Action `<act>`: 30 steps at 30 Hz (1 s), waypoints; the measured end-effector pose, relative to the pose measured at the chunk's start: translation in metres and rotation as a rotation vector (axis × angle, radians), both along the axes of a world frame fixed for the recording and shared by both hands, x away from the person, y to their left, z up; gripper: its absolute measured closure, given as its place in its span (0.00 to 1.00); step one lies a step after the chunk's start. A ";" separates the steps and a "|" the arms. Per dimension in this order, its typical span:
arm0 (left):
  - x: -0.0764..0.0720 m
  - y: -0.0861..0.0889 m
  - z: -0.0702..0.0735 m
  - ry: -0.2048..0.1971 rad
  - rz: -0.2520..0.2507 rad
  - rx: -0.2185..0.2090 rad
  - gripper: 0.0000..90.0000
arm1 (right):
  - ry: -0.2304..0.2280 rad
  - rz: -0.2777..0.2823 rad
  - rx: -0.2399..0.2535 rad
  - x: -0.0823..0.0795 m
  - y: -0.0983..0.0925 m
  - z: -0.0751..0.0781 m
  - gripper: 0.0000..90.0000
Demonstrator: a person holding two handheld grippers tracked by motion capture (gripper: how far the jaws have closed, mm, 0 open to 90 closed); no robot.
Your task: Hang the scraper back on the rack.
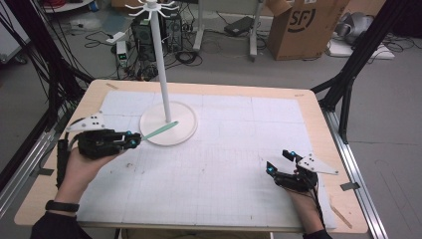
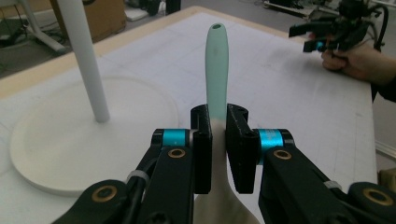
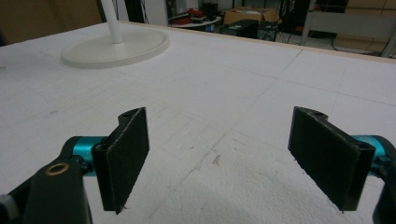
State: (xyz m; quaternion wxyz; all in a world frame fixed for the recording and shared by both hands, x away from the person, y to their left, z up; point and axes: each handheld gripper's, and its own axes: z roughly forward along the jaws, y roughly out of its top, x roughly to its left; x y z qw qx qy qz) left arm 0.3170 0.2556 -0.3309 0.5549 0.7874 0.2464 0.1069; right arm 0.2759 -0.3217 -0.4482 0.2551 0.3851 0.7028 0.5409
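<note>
- The big table (image 1: pixel 64 164) has a white mat (image 1: pixel 224 149) spread over it, and both hands work on top of that.
- A tall white stand (image 1: pixel 160 64) rises from a round flat base (image 1: pixel 184 130) at about 10 o'clock on the mat. Little hooks stick out at its top.
- The left gripper (image 1: pixel 135 139) sits at about 9 o'clock, held in the person's left hand (image 1: pixel 82 167). Its jaws are squeezed tight on a spoon.
- The right gripper (image 1: pixel 278 161) rests low at about 4 o'clock, well apart from the stand. Its two black jaws stand wide apart with just bare mat between them.
- The mint green spoon (image 2: pixel 216 70) is pinched between the left gripper's pads at its whitish middle part. Its green handle pokes out toward 2 o'clock, up off the mat, and its tip hangs over the edge of the round base, near the pole.
</note>
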 end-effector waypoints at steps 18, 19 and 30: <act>0.018 0.038 0.117 -0.098 0.044 -0.090 0.90 | -0.004 0.000 -0.001 0.001 0.000 0.000 0.22; 0.019 0.039 0.122 -0.102 0.049 -0.087 0.91 | 0.004 0.001 0.003 0.000 0.000 0.000 0.22; 0.020 0.054 0.173 -0.161 0.098 -0.094 0.91 | 0.003 -0.001 0.006 0.001 0.000 0.000 0.22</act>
